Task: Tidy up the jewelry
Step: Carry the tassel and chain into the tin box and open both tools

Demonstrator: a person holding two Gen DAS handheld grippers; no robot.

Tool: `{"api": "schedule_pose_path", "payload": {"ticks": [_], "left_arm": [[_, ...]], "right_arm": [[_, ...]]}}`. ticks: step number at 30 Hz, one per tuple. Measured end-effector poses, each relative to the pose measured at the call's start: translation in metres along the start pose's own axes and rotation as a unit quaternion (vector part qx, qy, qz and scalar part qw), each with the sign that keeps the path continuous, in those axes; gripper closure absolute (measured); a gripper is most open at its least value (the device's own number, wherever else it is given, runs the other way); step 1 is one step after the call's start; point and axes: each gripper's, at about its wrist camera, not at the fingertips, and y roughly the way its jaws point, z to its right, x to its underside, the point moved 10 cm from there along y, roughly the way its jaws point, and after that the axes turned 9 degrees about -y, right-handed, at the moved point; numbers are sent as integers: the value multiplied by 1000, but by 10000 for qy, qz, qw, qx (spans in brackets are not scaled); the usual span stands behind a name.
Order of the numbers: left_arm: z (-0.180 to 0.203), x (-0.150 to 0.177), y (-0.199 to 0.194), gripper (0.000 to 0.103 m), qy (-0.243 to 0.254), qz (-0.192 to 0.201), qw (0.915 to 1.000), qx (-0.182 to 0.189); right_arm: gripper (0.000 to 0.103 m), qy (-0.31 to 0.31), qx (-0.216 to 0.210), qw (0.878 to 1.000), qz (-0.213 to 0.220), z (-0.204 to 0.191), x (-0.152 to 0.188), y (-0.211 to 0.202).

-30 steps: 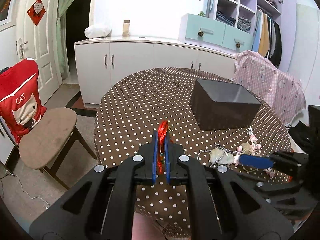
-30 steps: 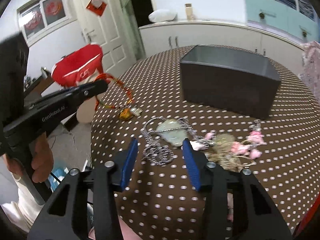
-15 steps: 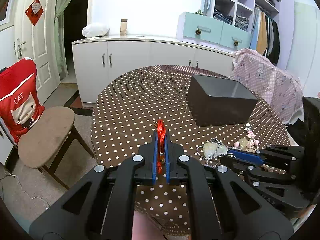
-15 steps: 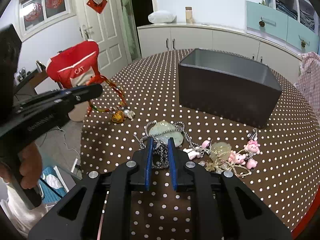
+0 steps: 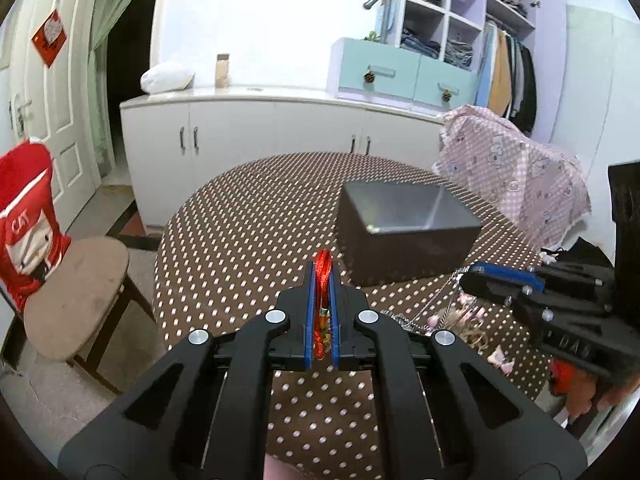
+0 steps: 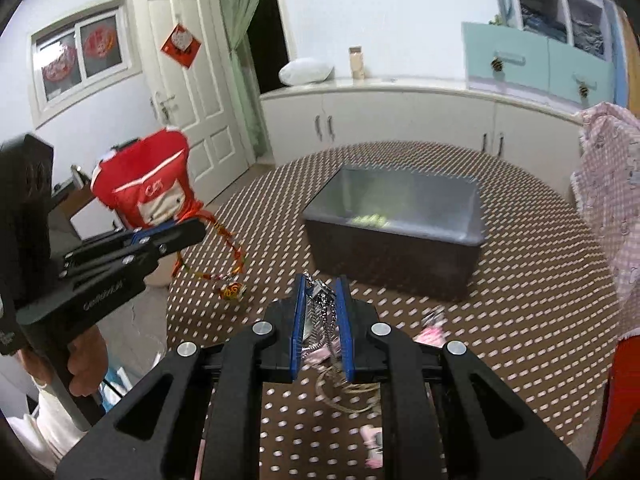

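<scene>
Far left, right wrist view: a hand (image 6: 82, 364) wraps the black handle of the left gripper (image 6: 192, 232). Its blue-lined jaws are pinched tight on a red cord bracelet (image 6: 236, 254). The woven loop hangs below the tips, with a small round gold charm at its low end, above the table edge.

Left wrist view, same grip head-on: the red cord (image 5: 322, 276) is sandwiched between the two flat blue pads, with a short loop poking past the tips.

Round table (image 5: 240, 240), covered in brown cloth with white polka dots, slightly wrinkled at the near rim.

Centre: the right gripper (image 6: 322, 300), narrow, is clamped on a silver chain necklace (image 6: 320, 312). Fine metal links bunch between the pads and trail down to the cloth.

Below and right of it lies a loose heap of jewelry (image 6: 352, 392): thin pale rings of wire or cord and small pink bead-like charms. It is blurred, so the pieces are hard to separate.

Behind stands a dark rectangular box (image 6: 396, 236), open-topped, with matte sides and a smooth grey inner wall. Small yellow-green beads (image 6: 370, 220) sit inside by the near wall.

Far right: a pink checked cloth (image 6: 612, 184), soft and draped.
</scene>
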Motion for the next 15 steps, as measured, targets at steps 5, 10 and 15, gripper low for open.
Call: {"api": "schedule_pose_path", "payload": {"ticks": [5,10,15], "left_arm": [[16,-15,-2,96,160,129,9998,68],[30,-29,0,96,250,216,9993,160],[41,-41,3,96,347,291,9988,209]], "right_arm": [[90,50,124,9997,198,18,-16,-12],[90,87,263,9990,364,32,-29,-22],[90,47,354,9978,565,41,-47,-34]]}}
